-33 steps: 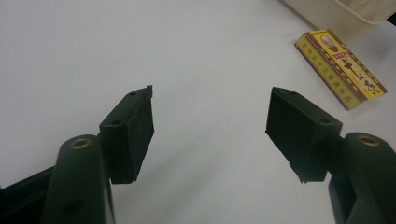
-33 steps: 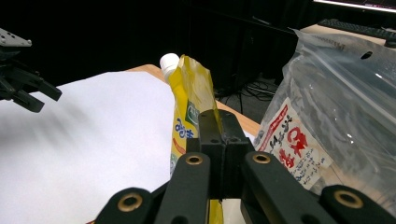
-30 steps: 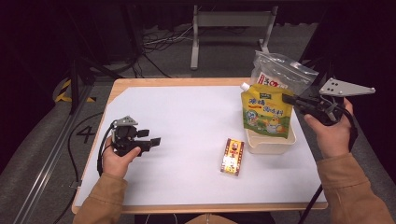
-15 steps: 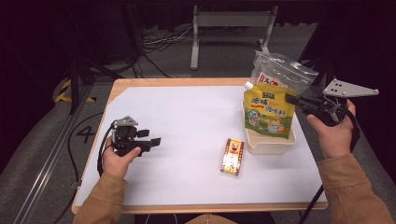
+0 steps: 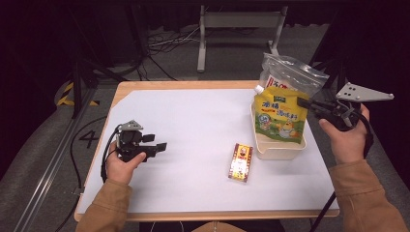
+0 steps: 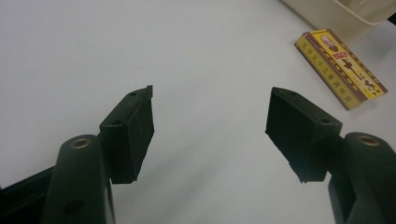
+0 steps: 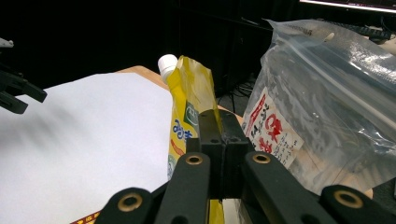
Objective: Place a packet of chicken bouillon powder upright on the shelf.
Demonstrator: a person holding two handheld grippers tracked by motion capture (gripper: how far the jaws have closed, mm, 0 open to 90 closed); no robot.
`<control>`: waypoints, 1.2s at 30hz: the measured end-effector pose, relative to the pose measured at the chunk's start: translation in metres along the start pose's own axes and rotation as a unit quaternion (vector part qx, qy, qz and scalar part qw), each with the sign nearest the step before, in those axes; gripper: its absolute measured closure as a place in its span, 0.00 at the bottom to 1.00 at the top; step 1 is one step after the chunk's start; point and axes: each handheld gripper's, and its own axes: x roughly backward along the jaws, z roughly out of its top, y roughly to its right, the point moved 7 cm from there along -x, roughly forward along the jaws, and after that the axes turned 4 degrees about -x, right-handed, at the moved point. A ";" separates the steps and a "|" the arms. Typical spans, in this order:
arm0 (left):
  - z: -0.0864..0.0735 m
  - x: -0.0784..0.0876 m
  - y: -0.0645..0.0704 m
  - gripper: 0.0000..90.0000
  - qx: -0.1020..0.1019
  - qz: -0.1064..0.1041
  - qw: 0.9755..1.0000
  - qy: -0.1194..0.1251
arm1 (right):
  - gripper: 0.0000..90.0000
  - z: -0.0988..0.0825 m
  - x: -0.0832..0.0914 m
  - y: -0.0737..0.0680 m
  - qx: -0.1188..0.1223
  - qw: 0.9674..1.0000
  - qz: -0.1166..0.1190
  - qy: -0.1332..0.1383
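A yellow spouted pouch (image 5: 278, 118) stands upright in a cream tub (image 5: 275, 151) at the table's right. My right gripper (image 5: 303, 103) is shut on the pouch's upper right edge; in the right gripper view its jaws (image 7: 218, 123) press together on the pouch (image 7: 191, 93). My left gripper (image 5: 155, 142) rests low on the white sheet at the left, open, with nothing between its fingers (image 6: 130, 130). A small yellow and brown box (image 5: 240, 162) lies flat on the sheet between the hands, and the box (image 6: 341, 67) is beyond the left jaws.
A clear zip bag (image 5: 290, 72) with a red-printed packet inside stands behind the pouch, close to my right jaws (image 7: 317, 93). The tub's corner (image 6: 336, 14) lies past the box. A white sheet (image 5: 193, 121) covers the wooden table; a metal stand (image 5: 239, 19) and cables lie on the floor beyond.
The pouch and my right gripper have drifted very slightly to the right. The left hand has kept still.
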 end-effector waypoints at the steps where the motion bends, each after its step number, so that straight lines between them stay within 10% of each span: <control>1: 0.000 0.000 0.000 0.37 0.000 0.000 1.000 0.000 | 1.00 0.000 0.000 0.000 0.000 1.000 0.000 -0.001; 36: 0.003 -0.007 0.007 0.37 -0.003 -0.008 1.000 -0.005 | 1.00 -0.048 0.000 0.012 -0.043 0.999 -0.020 -0.015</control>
